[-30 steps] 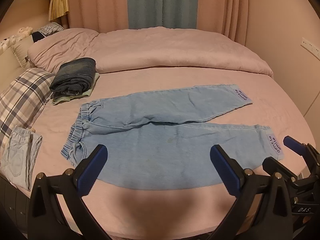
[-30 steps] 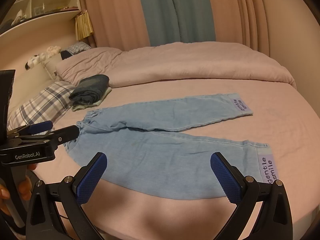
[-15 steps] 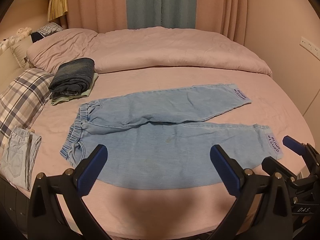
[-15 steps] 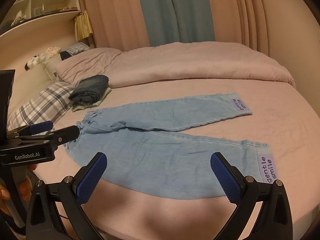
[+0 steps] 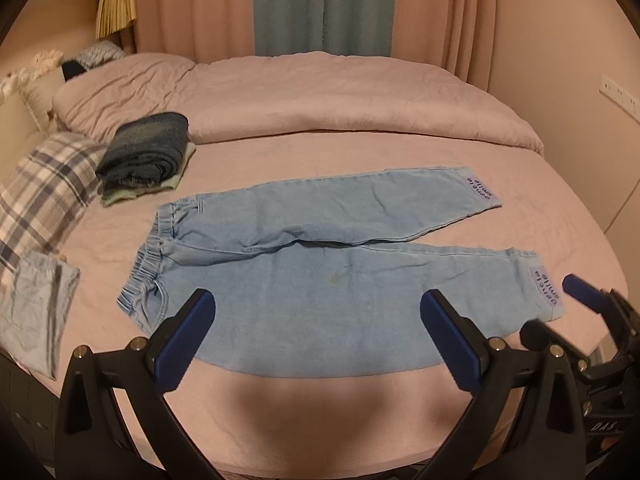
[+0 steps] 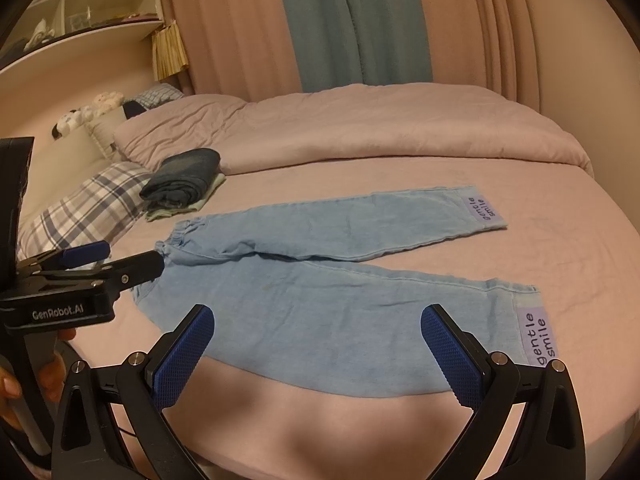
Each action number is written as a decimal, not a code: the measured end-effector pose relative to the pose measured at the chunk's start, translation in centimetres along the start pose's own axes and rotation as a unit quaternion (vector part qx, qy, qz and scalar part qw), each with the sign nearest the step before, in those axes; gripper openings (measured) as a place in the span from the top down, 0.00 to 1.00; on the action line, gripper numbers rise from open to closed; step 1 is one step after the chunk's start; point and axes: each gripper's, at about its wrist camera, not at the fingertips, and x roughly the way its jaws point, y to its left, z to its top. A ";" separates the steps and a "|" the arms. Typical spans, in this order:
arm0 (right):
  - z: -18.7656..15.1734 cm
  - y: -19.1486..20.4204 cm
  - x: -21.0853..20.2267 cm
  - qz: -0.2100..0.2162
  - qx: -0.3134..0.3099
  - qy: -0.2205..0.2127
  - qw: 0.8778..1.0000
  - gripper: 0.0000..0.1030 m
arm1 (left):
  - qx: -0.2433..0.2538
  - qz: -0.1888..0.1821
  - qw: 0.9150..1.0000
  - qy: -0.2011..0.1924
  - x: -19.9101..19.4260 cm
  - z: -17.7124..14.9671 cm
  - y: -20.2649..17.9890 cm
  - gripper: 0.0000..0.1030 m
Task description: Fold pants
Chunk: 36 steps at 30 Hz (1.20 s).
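The pants [image 5: 332, 264] lie flat and face-up on the bed [image 5: 360, 132], spread wide with the two legs splayed apart in a narrow V. That looks like the laid-out start of folding, with no fold made yet. The elastic waistband [image 5: 156, 248] is at the pants' left end, nearest the plaid pillow [image 5: 44, 196]; the two cuffs with their printed patches lie at the right end.

Both tools hover over the near edge of the pants, neither touching cloth. The left tool [image 5: 318, 336] has its fingers spread wide and sits just short of the near leg's hem line, toward the waistband half. The right tool [image 6: 318, 344] is likewise spread wide and empty, set nearer the near cuff [image 6: 538, 336]. This split probably lets each one take an end of the near leg and carry it over the far leg.

Beyond the pants, bare sheet runs up to the rolled duvet [image 5: 340, 96], so the far leg has free room around it. A folded stack of dark clothes [image 5: 146, 152] sits just past the waistband, close enough to mind. On the near side, the pants lie near the mattress edge.
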 end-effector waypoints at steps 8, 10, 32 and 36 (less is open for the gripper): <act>-2.1 3.4 3.8 0.043 -0.071 0.022 0.996 0.00 | -0.175 -0.031 0.983 0.035 4.6 -3.0 8.2 0.01; -3.2 5.1 5.5 0.041 -0.105 0.032 0.993 0.00 | -0.233 -0.033 0.970 0.053 6.1 -4.5 11.1 0.01; -8.9 17.8 16.7 0.067 -0.375 0.039 0.924 0.59 | -0.433 -0.025 0.900 0.042 13.3 -8.9 24.9 0.60; -8.6 17.8 16.9 0.094 -0.359 0.050 0.927 0.81 | -0.402 -0.037 0.914 0.043 13.3 -8.8 24.8 0.80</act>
